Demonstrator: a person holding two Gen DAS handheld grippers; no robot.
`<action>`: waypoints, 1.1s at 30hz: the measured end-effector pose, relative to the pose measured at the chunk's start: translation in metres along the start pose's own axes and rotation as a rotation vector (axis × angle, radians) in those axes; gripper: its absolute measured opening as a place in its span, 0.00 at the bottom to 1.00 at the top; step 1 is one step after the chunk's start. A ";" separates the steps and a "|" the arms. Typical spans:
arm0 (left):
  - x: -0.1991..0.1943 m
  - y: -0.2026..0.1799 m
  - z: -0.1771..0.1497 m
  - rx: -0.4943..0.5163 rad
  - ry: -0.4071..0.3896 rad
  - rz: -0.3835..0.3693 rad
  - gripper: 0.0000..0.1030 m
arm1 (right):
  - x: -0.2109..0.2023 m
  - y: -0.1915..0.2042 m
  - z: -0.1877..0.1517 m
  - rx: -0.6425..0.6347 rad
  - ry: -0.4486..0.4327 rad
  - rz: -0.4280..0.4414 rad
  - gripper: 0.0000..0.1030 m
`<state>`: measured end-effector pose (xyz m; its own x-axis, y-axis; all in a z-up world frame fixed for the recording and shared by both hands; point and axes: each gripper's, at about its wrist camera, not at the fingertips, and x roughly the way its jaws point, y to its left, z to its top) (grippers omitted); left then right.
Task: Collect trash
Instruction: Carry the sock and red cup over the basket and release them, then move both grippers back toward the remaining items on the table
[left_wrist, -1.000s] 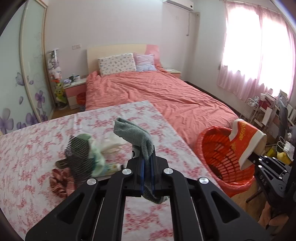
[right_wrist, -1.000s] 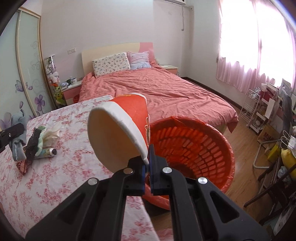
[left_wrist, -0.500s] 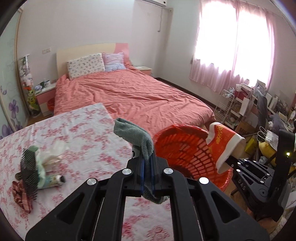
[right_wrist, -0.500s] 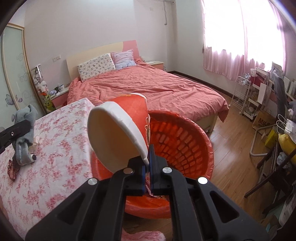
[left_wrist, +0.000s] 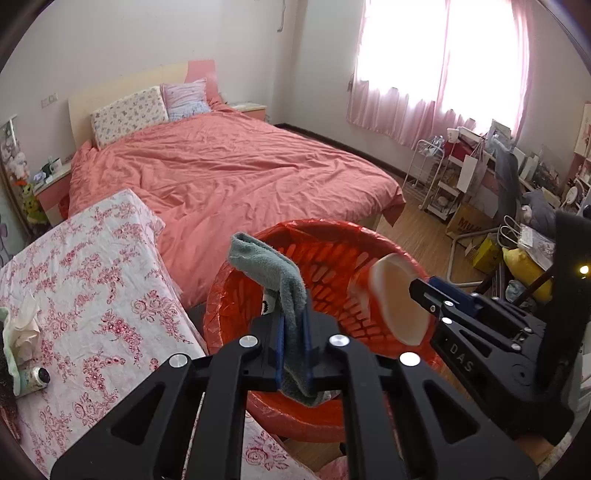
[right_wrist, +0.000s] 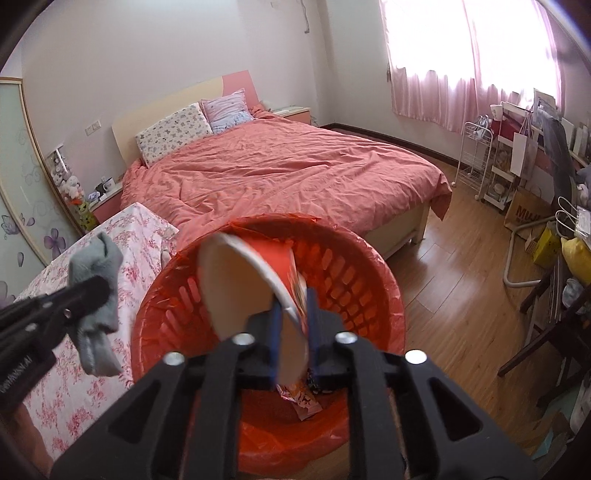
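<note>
My left gripper (left_wrist: 293, 349) is shut on a grey-green cloth (left_wrist: 273, 275) and holds it over the near rim of the red trash basket (left_wrist: 236, 295). My right gripper (right_wrist: 291, 332) has its jaws parted, and the red paper cup (right_wrist: 251, 280) tilts between them over the red trash basket (right_wrist: 373, 295), blurred by motion. The cup also shows in the left wrist view (left_wrist: 399, 299). The cloth shows in the right wrist view (right_wrist: 98, 295). A wrapper (right_wrist: 303, 397) lies on the basket's floor.
A table with a pink floral cloth (left_wrist: 85, 280) is left of the basket, bearing a tissue (left_wrist: 22, 328) and a small tube (left_wrist: 33, 378). A bed (left_wrist: 221, 166) lies behind. A cluttered rack and desk (left_wrist: 480, 173) stand to the right, on a wooden floor (right_wrist: 461, 258).
Both grippers moved right, from the table to over the basket. The right jaws have parted and the cup has tipped down into the basket. The left gripper still holds the cloth.
</note>
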<state>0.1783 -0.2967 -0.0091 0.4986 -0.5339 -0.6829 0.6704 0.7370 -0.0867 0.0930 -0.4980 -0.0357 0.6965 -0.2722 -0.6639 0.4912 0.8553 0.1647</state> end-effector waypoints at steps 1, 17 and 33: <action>0.002 0.001 -0.001 -0.004 0.008 0.002 0.18 | 0.001 -0.001 0.001 0.001 -0.001 -0.002 0.34; -0.026 0.044 -0.018 -0.046 0.001 0.148 0.47 | -0.016 0.020 -0.007 -0.043 -0.028 -0.040 0.55; -0.134 0.232 -0.112 -0.291 -0.014 0.553 0.60 | -0.036 0.162 -0.038 -0.271 -0.021 0.077 0.61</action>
<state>0.2051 -0.0079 -0.0186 0.7373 -0.0451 -0.6740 0.1349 0.9875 0.0814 0.1278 -0.3330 -0.0129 0.7386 -0.2086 -0.6410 0.2806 0.9598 0.0110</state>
